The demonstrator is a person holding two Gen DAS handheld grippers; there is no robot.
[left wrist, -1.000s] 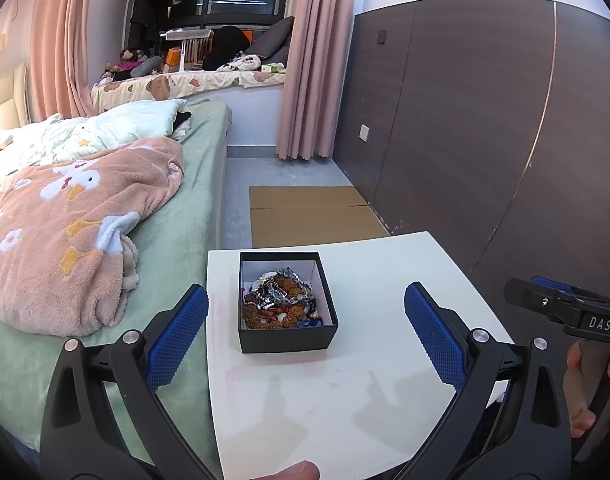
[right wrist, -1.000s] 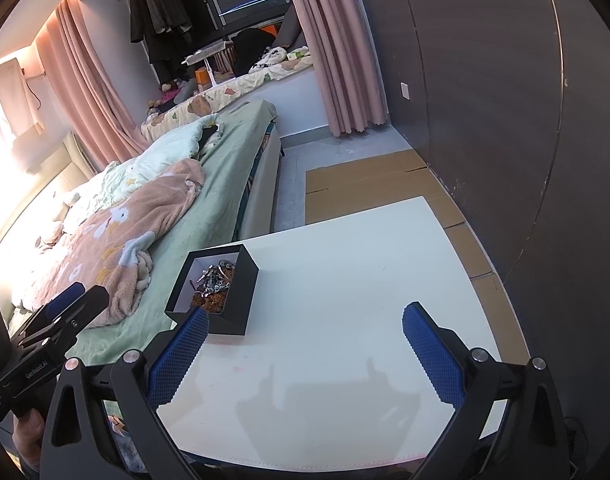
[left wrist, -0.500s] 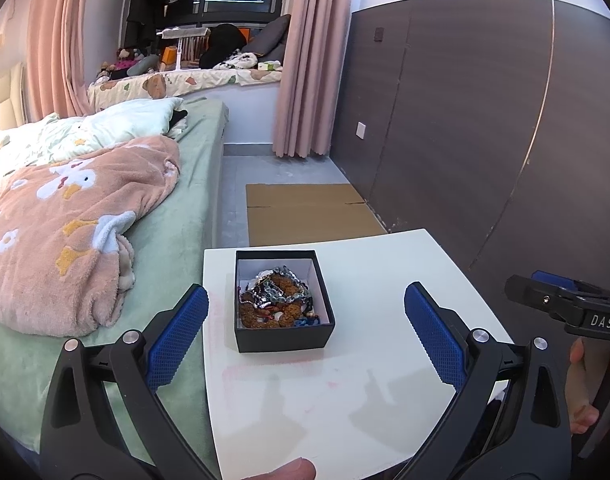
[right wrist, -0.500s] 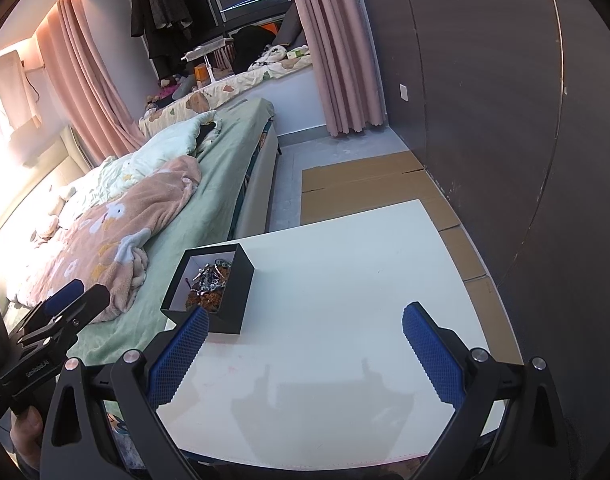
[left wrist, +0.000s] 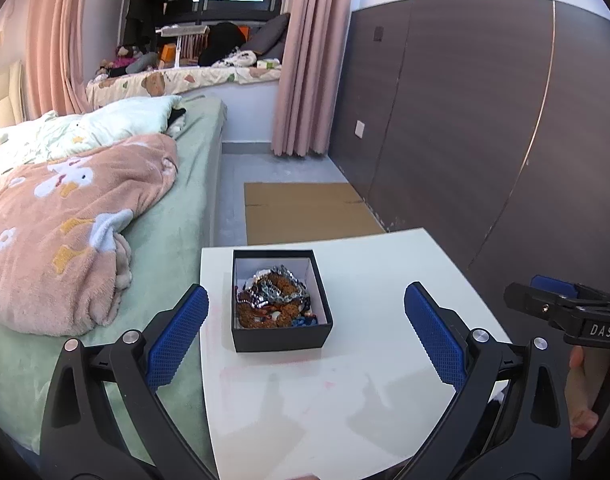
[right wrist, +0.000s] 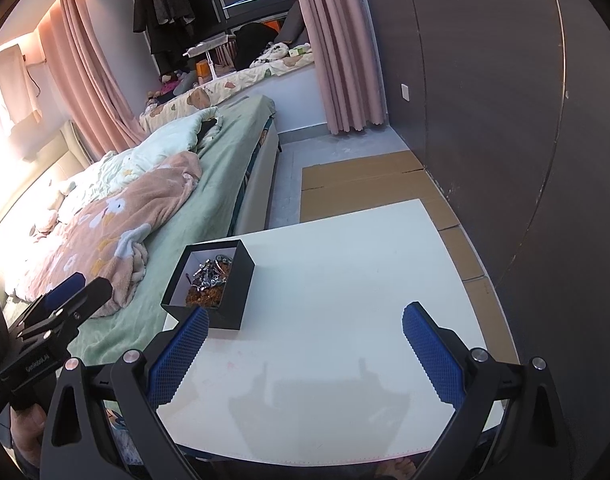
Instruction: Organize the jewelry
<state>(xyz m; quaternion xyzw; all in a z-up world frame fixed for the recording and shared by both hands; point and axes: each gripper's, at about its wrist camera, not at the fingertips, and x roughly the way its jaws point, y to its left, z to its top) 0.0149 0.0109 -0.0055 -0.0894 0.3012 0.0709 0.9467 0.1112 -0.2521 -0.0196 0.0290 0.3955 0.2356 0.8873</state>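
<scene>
A small black open box (left wrist: 280, 300) stands on the left part of the white table (left wrist: 369, 392). It holds a tangled pile of jewelry (left wrist: 273, 300), silver chains and brown beads. My left gripper (left wrist: 305, 336) is open and empty, above the table's near edge, with the box between and just beyond its blue pads. My right gripper (right wrist: 303, 350) is open and empty over the table's near side. The box (right wrist: 213, 282) lies ahead to its left, with jewelry (right wrist: 209, 282) visible inside. Each gripper shows at the other view's edge.
A bed with green sheet and pink blanket (left wrist: 65, 216) adjoins the table's left side. A dark panelled wall (left wrist: 485, 120) runs along the right. Flattened cardboard (left wrist: 305, 212) lies on the floor beyond the table.
Both grippers have drifted slightly; in the right wrist view the box has shifted a little nearer the left pad. Both stay open. The box has not moved on the table.
</scene>
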